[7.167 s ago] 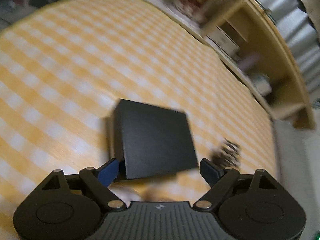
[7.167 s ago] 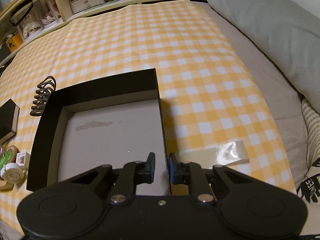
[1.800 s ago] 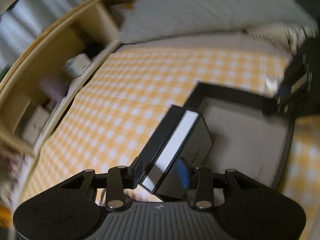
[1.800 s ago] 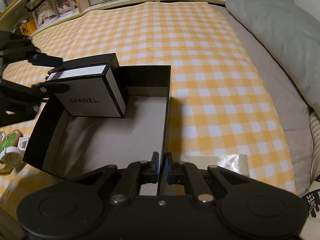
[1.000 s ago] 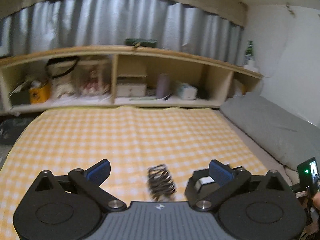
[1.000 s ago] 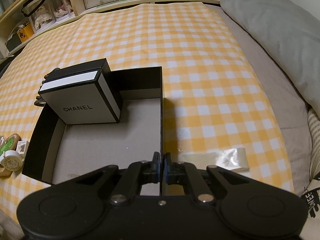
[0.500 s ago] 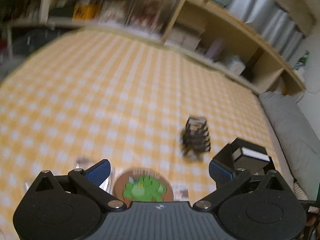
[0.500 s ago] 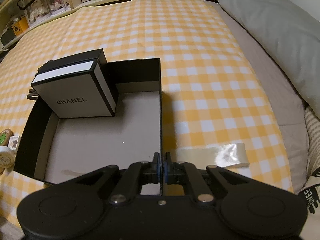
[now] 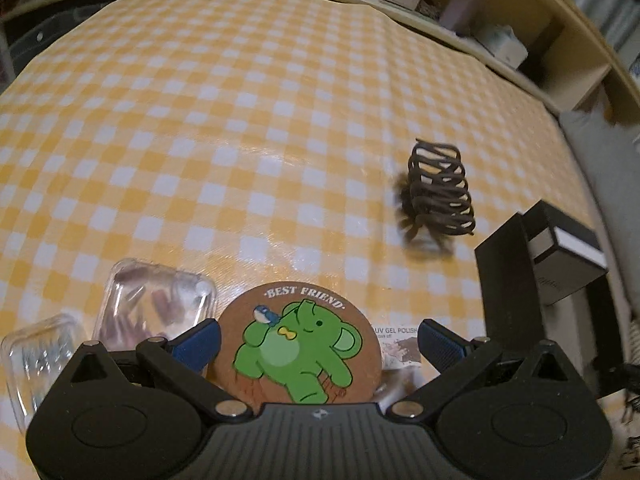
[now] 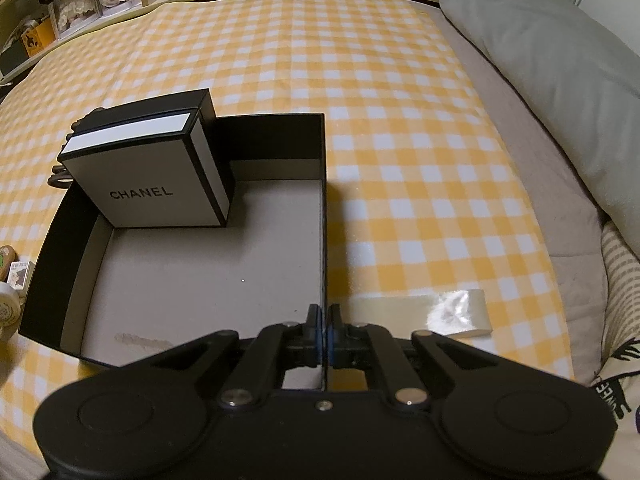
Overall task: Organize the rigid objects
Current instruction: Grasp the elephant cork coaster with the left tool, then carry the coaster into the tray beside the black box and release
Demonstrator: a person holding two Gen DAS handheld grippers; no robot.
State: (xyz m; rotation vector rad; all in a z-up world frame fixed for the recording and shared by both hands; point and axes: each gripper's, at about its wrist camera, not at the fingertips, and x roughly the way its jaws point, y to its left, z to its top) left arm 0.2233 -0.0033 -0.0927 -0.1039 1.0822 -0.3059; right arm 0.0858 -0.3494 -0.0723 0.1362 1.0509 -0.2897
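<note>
Black tray (image 10: pixel 192 300) on the checked cloth (image 10: pixel 360 80), with the Chanel box (image 10: pixel 152 168) upright in its far left corner; rest of the grey floor bare. Right hand-held gripper (image 10: pixel 322 332) pinched tight on the tray's right wall. Left hand-held gripper (image 9: pixel 316 338) spread wide, gripping nothing, hovering over the elephant coaster (image 9: pixel 298 346). Two clear cases (image 9: pixel 156 304) left of the coaster, hair claw (image 9: pixel 438 192) beyond.

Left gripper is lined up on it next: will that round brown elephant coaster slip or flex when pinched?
The round brown elephant coaster lies flat and thin between the open left gripper fingers, so edges probably give little purchase. It looks stiff, likely light. The glossy yellow checked cloth may let it slide.
</note>
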